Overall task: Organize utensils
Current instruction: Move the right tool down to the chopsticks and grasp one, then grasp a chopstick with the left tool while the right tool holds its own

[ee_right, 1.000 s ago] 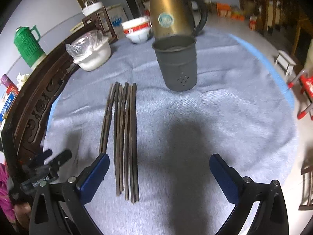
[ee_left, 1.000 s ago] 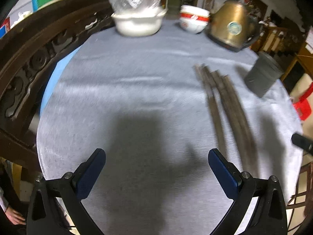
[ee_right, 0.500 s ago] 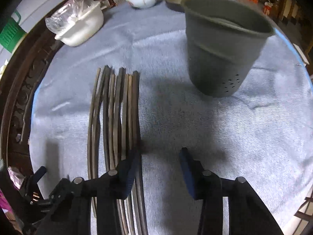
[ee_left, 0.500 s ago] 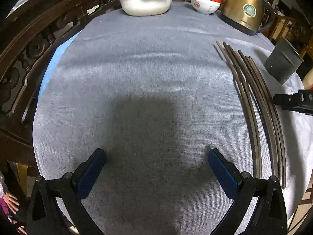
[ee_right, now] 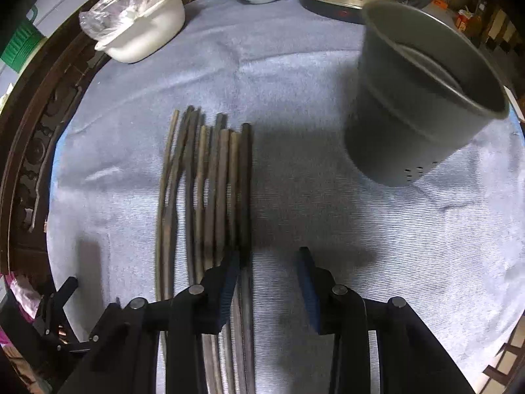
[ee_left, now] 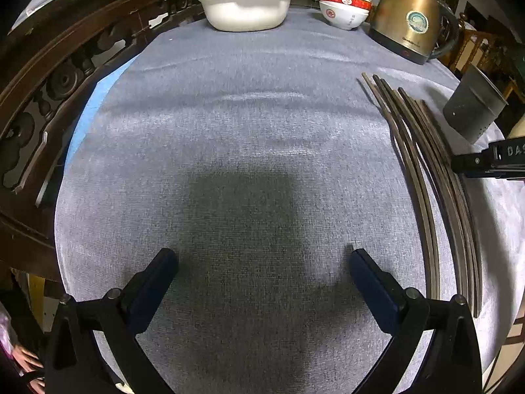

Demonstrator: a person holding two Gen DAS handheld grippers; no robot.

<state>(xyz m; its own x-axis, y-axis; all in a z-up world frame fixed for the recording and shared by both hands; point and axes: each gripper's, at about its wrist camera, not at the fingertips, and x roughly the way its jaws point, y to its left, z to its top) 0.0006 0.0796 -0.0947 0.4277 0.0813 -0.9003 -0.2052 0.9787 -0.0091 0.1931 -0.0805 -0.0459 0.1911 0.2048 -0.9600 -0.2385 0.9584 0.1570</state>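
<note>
Apparently right claw (ee_right: 267, 257) straddles chopstick (ee_right: 244, 180).

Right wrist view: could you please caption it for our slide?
Right claw, part open, at the edge of the chopsticks, grey holder beyond.

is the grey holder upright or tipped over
Upright: the dark grey perforated metal utensil holder stands on its base on the grey tablecloth, mouth upward.

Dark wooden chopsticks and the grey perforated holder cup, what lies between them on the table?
Only bare grey-blue tablecloth separates the dark wooden chopsticks from the grey perforated holder cup, clearest in the right wrist view.
</note>
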